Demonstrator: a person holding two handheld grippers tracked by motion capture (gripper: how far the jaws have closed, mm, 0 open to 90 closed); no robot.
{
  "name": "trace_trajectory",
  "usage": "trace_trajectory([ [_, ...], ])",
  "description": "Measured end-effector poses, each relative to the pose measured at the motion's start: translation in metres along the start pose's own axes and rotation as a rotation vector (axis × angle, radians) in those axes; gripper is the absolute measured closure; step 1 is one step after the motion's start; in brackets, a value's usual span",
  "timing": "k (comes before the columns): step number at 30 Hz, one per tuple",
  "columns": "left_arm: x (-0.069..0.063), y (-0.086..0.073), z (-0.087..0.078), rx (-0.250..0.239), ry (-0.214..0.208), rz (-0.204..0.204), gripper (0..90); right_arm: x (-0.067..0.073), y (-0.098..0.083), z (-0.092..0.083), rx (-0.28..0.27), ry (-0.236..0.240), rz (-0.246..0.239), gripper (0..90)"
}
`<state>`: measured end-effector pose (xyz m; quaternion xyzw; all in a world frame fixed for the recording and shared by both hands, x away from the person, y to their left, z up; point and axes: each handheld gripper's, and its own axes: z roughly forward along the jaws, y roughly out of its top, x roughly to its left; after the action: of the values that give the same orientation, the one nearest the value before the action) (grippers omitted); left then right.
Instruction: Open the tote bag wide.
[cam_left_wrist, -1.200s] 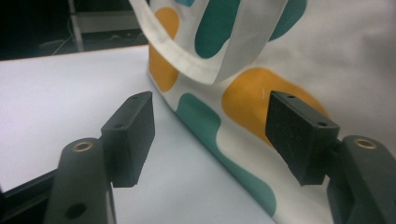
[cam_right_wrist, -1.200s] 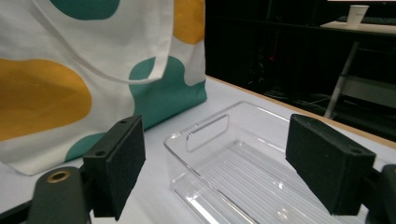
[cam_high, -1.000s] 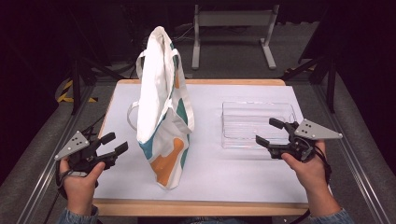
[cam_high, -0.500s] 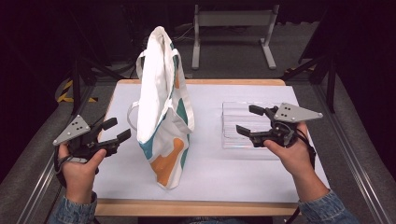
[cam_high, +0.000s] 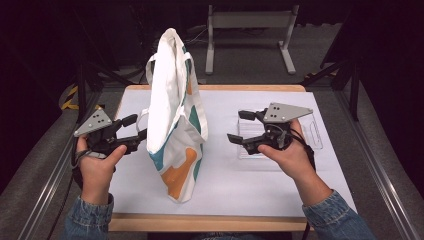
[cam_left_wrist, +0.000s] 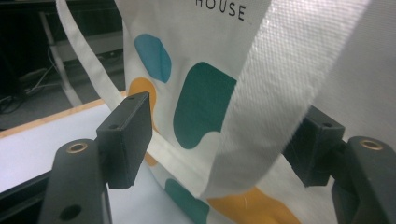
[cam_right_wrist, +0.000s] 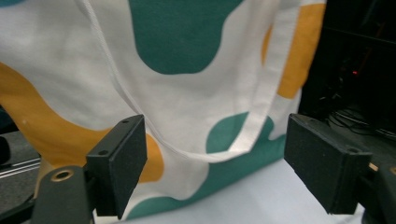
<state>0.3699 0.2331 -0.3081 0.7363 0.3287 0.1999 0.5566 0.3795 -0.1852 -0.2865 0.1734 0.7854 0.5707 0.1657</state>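
A white tote bag (cam_high: 172, 125) with teal, blue and orange blobs stands upright on the white table (cam_high: 240, 185), left of centre. My left gripper (cam_high: 136, 127) is open at the bag's left side. In the left gripper view a white strap (cam_left_wrist: 266, 93) of the bag (cam_left_wrist: 205, 102) hangs between the jaws of that gripper (cam_left_wrist: 219, 140), close to the right pad, and is not pinched. My right gripper (cam_high: 236, 126) points at the bag's right side from a short way off. Its jaws have just been closing slightly, stand open, and hold nothing; that gripper (cam_right_wrist: 215, 154) faces the bag (cam_right_wrist: 187, 70).
A clear plastic tray (cam_high: 312, 137) lies on the table under and behind the right hand. A metal stand (cam_high: 250, 30) is on the floor beyond the far edge. Dark rails run along both sides of the table.
Both hands have risen and moved in towards the bag. The right gripper has come left from the tray, and the left gripper has moved right up to the bag's side.
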Motion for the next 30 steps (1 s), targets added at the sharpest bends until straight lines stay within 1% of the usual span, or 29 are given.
trace_trajectory([
  [1, 0.000, 0.000, 0.000, 0.000, 0.000, 0.000, 31.5, 0.002, 0.003, 0.003, -0.002, 0.016, 0.000, 22.3],
  [2, 0.000, 0.001, 0.002, 0.000, 0.003, 0.002, 31.5, 0.002, 0.003, 0.003, -0.002, 0.016, 0.000, 22.3],
  [5, -0.001, 0.005, 0.006, -0.014, 0.012, 0.009, 31.7, 0.008, 0.011, 0.012, -0.009, 0.046, -0.016, 22.5],
  [8, -0.002, 0.008, 0.006, -0.030, 0.019, 0.014, 34.7, 0.015, 0.019, 0.022, -0.003, 0.068, -0.036, 23.3],
  [12, -0.005, 0.008, 0.002, -0.042, 0.011, 0.036, 48.5, 0.025, 0.027, 0.033, -0.006, 0.100, -0.057, 26.0],
  [14, -0.006, 0.008, -0.002, -0.053, 0.005, 0.038, 54.7, 0.029, 0.031, 0.038, -0.006, 0.116, -0.066, 27.1],
  [15, -0.006, 0.008, -0.002, -0.053, 0.005, 0.038, 57.8, 0.029, 0.031, 0.038, -0.006, 0.116, -0.066, 27.1],
  [16, -0.007, 0.007, -0.005, -0.061, 0.001, 0.044, 61.3, 0.034, 0.034, 0.043, -0.007, 0.134, -0.079, 28.7],
  [17, -0.007, 0.007, -0.007, -0.065, 0.000, 0.046, 63.5, 0.036, 0.035, 0.045, -0.007, 0.140, -0.083, 29.4],
  [18, -0.008, 0.008, -0.010, -0.069, -0.003, 0.049, 63.5, 0.036, 0.035, 0.045, -0.007, 0.140, -0.083, 29.4],
  [20, -0.009, 0.008, -0.013, -0.081, -0.009, 0.051, 69.1, 0.041, 0.038, 0.048, -0.003, 0.151, -0.093, 32.3],
  [21, -0.009, 0.009, -0.014, -0.082, -0.008, 0.057, 71.7, 0.043, 0.039, 0.050, 0.003, 0.158, -0.097, 35.0],
  [22, -0.010, 0.009, -0.015, -0.079, -0.009, 0.065, 76.8, 0.045, 0.040, 0.052, 0.013, 0.169, -0.104, 45.0],
  [23, -0.012, 0.009, -0.014, -0.071, -0.014, 0.079, 84.1, 0.047, 0.042, 0.055, 0.046, 0.220, -0.117, 63.9],
  [24, -0.012, 0.008, -0.014, -0.069, -0.012, 0.086, 87.1, 0.048, 0.042, 0.056, 0.052, 0.225, -0.123, 73.6],
  [25, -0.013, 0.008, -0.014, -0.063, -0.005, 0.091, 88.2, 0.049, 0.042, 0.056, 0.064, 0.218, -0.137, 81.3],
  [26, -0.013, 0.008, -0.014, -0.063, -0.005, 0.091, 88.4, 0.049, 0.042, 0.056, 0.064, 0.218, -0.137, 81.3],
  [27, -0.013, 0.008, -0.014, -0.058, 0.003, 0.095, 88.4, 0.049, 0.042, 0.056, 0.071, 0.221, -0.140, 86.7],
  [30, -0.010, 0.008, -0.018, -0.063, 0.018, 0.093, 88.5, 0.048, 0.043, 0.050, 0.067, 0.195, -0.152, 87.9],
])
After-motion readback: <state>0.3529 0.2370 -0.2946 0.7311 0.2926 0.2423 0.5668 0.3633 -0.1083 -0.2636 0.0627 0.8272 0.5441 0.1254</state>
